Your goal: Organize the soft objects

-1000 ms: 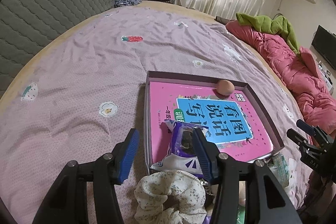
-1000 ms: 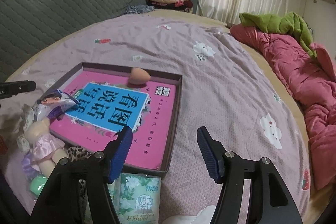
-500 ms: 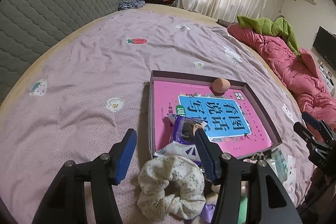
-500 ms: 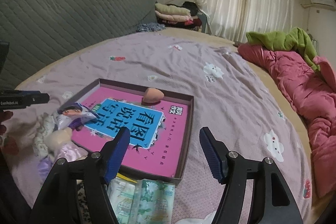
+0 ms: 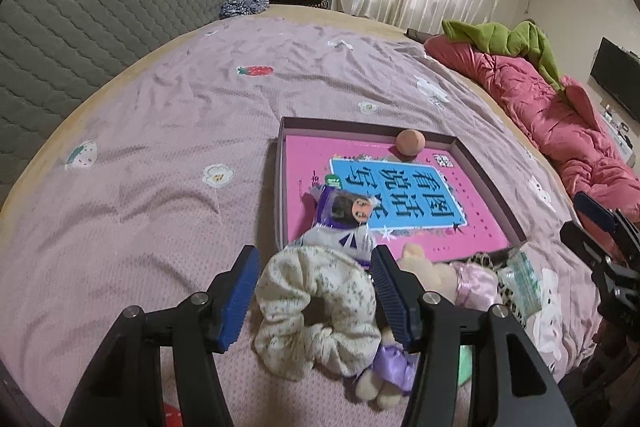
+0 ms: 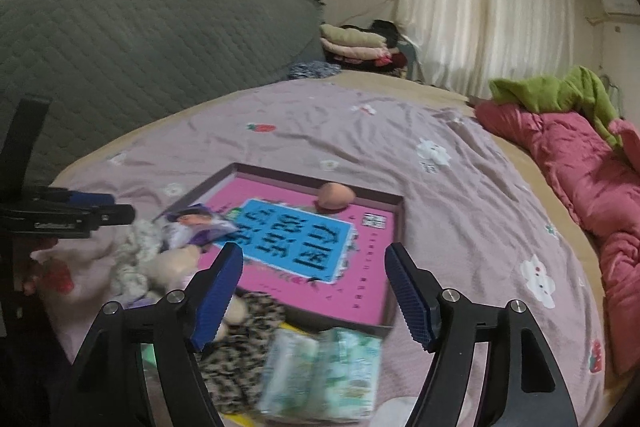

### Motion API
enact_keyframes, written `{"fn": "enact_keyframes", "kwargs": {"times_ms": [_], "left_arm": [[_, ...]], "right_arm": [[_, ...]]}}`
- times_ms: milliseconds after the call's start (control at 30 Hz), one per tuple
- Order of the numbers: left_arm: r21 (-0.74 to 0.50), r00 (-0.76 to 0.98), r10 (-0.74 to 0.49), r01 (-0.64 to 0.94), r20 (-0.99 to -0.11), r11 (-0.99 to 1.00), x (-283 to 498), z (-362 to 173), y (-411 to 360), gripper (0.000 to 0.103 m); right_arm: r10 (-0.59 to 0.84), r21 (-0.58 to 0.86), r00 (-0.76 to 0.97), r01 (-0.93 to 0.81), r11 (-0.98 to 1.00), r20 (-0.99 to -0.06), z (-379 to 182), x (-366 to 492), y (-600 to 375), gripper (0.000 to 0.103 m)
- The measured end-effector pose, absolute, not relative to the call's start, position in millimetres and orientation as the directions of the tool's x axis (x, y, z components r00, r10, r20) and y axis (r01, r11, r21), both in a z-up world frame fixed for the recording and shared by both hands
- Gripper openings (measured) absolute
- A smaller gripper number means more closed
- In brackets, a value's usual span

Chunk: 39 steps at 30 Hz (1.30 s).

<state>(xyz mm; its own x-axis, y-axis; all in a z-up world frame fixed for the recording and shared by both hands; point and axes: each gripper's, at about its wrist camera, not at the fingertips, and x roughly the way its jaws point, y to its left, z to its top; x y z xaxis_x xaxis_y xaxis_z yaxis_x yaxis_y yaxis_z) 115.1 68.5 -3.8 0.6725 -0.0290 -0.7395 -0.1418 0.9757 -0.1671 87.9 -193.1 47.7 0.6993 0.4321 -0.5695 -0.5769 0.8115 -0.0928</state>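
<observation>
A cream floral scrunchie [image 5: 316, 303] lies on the lilac bedspread [image 5: 160, 155], at six o'clock from a shallow box [image 5: 486, 179] lined with a pink book. The left gripper [image 5: 316, 287] hangs over it, blue pads apart on either side, not pressing. A purple doll packet [image 5: 344, 223] rests on the box's near edge; a peach sponge [image 5: 410, 143] sits at its twelve o'clock wall. The right gripper [image 6: 314, 291], its jaws just widened with nothing between them, hovers above tissue packs [image 6: 324, 371] and a leopard scrunchie [image 6: 240, 351].
</observation>
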Motion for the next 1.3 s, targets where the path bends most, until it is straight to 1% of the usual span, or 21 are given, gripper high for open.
{"fn": "enact_keyframes", "kwargs": {"times_ms": [333,500,633,867,1067,1300], "left_arm": [[-0.163,0.643,-0.046,-0.124,-0.765,0.979,101.1,-13.3,63.8,0.057],[-0.198,0.598,-0.085,-0.127,-0.797,0.972,104.0,-30.6,64.2,0.057],[-0.206,0.585,-0.090,-0.136,-0.806,0.969,106.9,-37.1,66.5,0.057],[-0.287,0.550,-0.157,-0.159,-0.820,0.945,114.4,-51.5,76.0,0.057],[-0.300,0.546,-0.176,-0.147,-0.819,0.943,119.2,-54.6,73.5,0.057],[-0.293,0.534,-0.174,-0.146,-0.827,0.945,124.0,-60.1,72.3,0.057]], "right_arm": [[0.497,-0.147,0.602,-0.716,0.683,-0.625,24.5,58.5,-138.9,0.075],[0.500,-0.155,0.563,-0.751,0.641,-0.659,10.4,62.2,-124.5,0.075],[0.482,-0.175,0.541,-0.770,0.614,-0.689,-2.2,67.6,-115.5,0.075],[0.455,-0.213,0.526,-0.789,0.576,-0.719,-17.2,75.4,-103.7,0.075],[0.425,-0.253,0.535,-0.790,0.559,-0.730,-25.8,82.9,-96.5,0.075],[0.420,-0.255,0.517,-0.804,0.537,-0.746,-32.9,94.6,-87.1,0.075]]}}
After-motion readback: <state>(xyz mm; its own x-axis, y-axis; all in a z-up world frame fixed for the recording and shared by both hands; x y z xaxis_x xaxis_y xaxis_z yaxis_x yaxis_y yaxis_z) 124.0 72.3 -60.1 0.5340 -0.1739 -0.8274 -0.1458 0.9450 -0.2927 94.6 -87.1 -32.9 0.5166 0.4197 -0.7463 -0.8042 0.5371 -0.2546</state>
